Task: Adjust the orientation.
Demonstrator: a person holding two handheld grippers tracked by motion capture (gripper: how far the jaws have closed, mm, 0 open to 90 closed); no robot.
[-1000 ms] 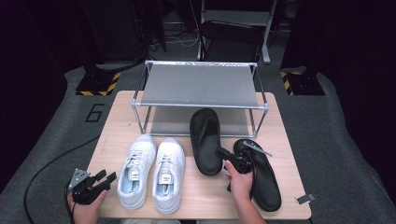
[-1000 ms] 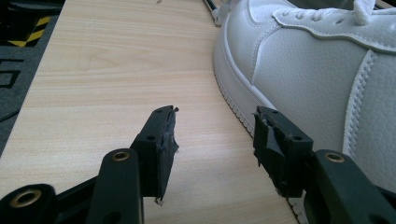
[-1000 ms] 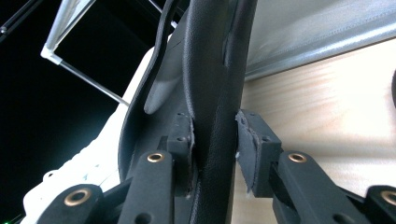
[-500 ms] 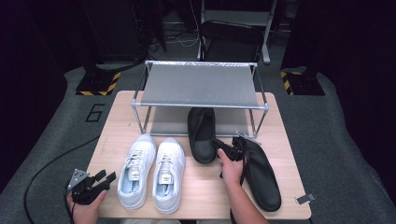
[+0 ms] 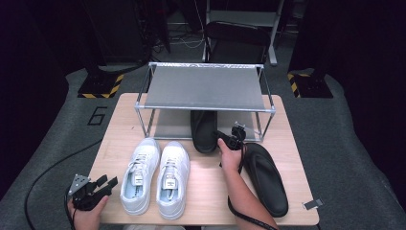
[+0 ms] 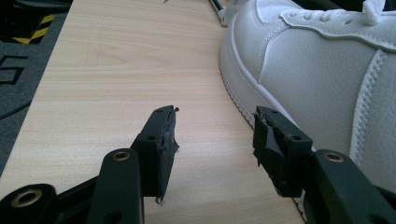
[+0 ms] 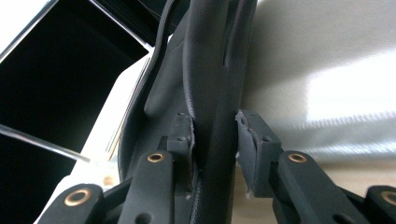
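Slippers numbered two in the high view, both black: one slipper [image 5: 203, 130] lay half under the metal rack [image 5: 206, 87] at the table's [image 5: 115, 124] far edge, its near rim taken by the right gripper [image 5: 225, 139]; the second slipper [image 5: 267, 177] lay flat toward the near right corner. Two white sneakers [image 5: 154, 175] stood side by side near the near edge, toes toward the rack. The rack's top shelf carried nothing; beneath it sat the front of the gripped slipper. The left gripper [image 5: 103, 184] rested at the near left corner, just beside the left sneaker.

From the left gripper view, the left gripper [image 6: 215, 140] stood wide apart with bare wood between, holding nothing, one white sneaker [image 6: 322, 74] close by its right jaw.

From the right gripper view, the right gripper [image 7: 215, 140] was closed down on the black slipper's edge [image 7: 210, 93], pinching it between both pads.
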